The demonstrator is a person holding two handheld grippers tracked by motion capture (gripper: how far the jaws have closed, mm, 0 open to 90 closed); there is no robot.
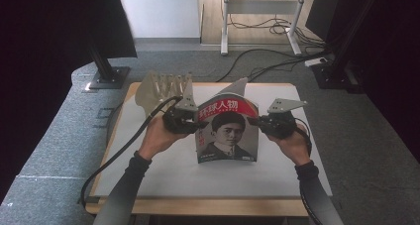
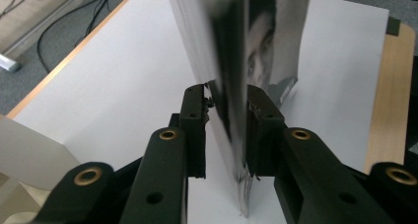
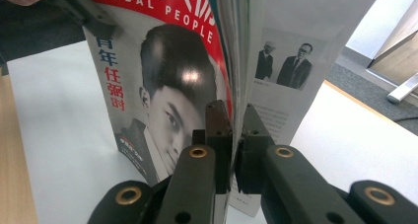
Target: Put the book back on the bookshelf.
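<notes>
- The magazine [image 1: 227, 131] stands upright on the white table surface [image 1: 163, 170], near its middle, gripped at both side edges.
- The left gripper [image 1: 192, 121] sits at the magazine's left edge. In the left gripper view its jaws straddle the edge [image 2: 231, 110]: the right pad touches the cover, while a narrow gap shows at the left pad, so the hold looks loose.
- The right gripper [image 1: 264, 123] is at the magazine's right edge. The right gripper view shows its jaws clamped narrowly on a thin sheaf of pages [image 3: 235, 105].
- The high view shows the whole front cover: a red banner with white characters above a portrait in a dark suit.
- The right gripper view adds detail: the words "GLOBAL PEOPLE", red characters down the cover's side, and an inner page with two small suited figures and fine print.
- The cover is glossy and catches a highlight; the pages are thin and fan slightly at the top.
- Behind the magazine's left side lies a clear moulded plastic tray [image 1: 163, 88] with ribbed pockets.
</notes>
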